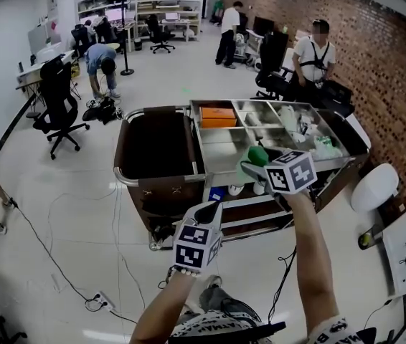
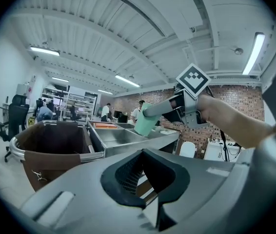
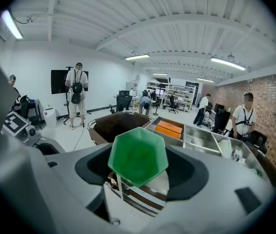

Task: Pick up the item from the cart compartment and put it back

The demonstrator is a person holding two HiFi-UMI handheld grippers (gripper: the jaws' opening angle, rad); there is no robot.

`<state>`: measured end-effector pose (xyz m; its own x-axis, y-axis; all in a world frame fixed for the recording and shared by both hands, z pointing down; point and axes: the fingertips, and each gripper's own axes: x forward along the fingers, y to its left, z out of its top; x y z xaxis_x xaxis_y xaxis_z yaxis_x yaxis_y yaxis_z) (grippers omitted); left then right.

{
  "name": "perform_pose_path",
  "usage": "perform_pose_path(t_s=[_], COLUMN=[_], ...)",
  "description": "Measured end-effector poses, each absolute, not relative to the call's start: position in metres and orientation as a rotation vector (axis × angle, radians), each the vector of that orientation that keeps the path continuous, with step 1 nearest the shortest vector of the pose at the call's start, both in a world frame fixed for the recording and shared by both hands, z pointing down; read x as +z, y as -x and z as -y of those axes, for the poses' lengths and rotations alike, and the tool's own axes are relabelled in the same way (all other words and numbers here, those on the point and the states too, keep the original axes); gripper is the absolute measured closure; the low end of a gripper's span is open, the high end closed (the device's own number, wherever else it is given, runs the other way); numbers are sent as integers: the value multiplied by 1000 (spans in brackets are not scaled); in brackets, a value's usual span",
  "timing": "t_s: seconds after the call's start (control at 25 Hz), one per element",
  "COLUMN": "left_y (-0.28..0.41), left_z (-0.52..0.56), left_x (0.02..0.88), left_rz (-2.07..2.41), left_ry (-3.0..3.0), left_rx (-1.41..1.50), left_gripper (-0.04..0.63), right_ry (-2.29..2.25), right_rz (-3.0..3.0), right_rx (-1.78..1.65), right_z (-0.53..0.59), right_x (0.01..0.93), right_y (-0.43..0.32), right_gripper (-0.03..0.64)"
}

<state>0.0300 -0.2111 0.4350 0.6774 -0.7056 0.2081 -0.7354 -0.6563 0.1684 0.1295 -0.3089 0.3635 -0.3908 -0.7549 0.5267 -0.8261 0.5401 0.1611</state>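
Left hand-held gripper [image 2: 145,177] closed | right hand-held gripper [image 3: 139,172] grips green cup [image 3: 138,155] | hexagon rim: right gripper view

1 L gripper [image 1: 208,208], 1 R gripper [image 1: 250,166], 1 cup [image 3: 138,155], 1 cart [image 1: 221,139], maybe 4 ppl [image 1: 313,54].

green cup [image 1: 258,154] half hidden behind right gripper [image 1: 252,165], white items [image 1: 305,125] in end compartment of cart [image 1: 201,165] too small to tell

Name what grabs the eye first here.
A bright green hexagonal cup, clamped in the right hand-held gripper, hangs over the open compartments of the steel cart. An orange box lies in its far-left compartment. The left hand-held gripper is lower, shut and empty, in front of the cart.
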Motion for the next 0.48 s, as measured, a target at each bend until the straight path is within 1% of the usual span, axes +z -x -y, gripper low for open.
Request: perform_pose_path(t_s=[0.48], left_y=[-20], left_z=[274], left_x=[434], left_rz=[1226], left_ry=[-2616], left_rx=[183], left_gripper=[597], right_ry=[-1133], right_rz=[2096], right_rx=[251], right_z=[424], right_x=[422], right_y=[-124], right_gripper=[288])
